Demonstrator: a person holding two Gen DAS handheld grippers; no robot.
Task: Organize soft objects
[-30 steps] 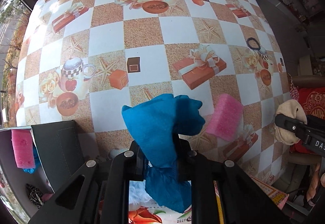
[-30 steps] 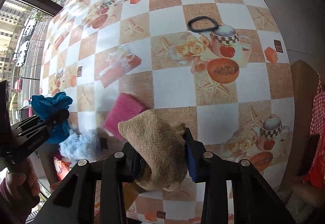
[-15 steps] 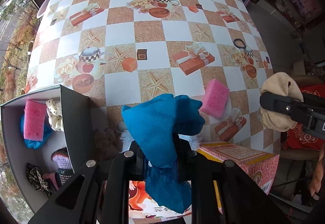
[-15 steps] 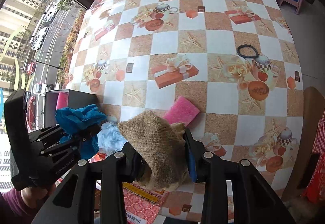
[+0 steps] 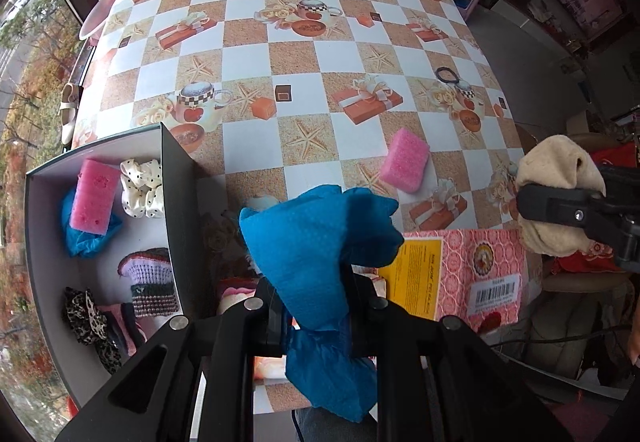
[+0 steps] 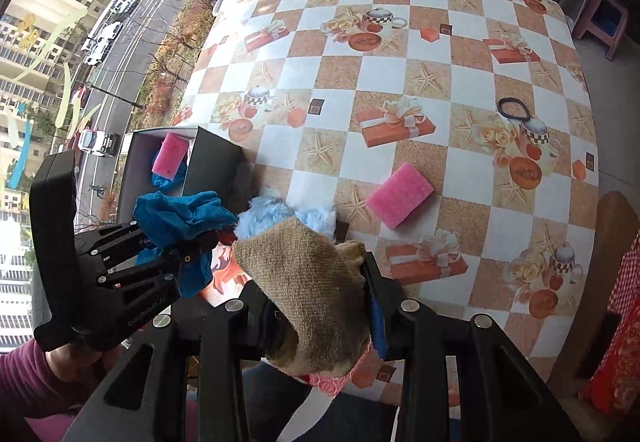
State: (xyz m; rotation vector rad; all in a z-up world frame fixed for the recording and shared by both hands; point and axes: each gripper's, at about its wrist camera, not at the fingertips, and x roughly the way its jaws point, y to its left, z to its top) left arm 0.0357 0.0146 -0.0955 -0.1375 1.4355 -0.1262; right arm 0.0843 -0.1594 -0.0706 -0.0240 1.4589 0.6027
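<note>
Left wrist view: the left gripper (image 5: pixel 316 302) pinches a crinkly blue cloth (image 5: pixel 316 242). To its left, an open box (image 5: pixel 176 177) holds a pink sponge (image 5: pixel 94 195) and scrunchies.

Right wrist view: the right gripper (image 6: pixel 328 306) clamps a coarse burlap pouch (image 6: pixel 312 282); beyond it lies a second pink sponge (image 6: pixel 400 194).

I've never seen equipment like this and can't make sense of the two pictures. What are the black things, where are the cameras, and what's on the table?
No robot here: a person holds a pair of black tongs in each hand, each carrying a wide-angle camera looking along its fingers. One picture comes from the left tongs, shut on a blue cloth. The other comes from the right tongs, shut on a tan burlap pouch. Each pair shows in the other's picture. On the checkered tablecloth lie a pink sponge, a black hair tie and an open box already holding soft items.
</note>
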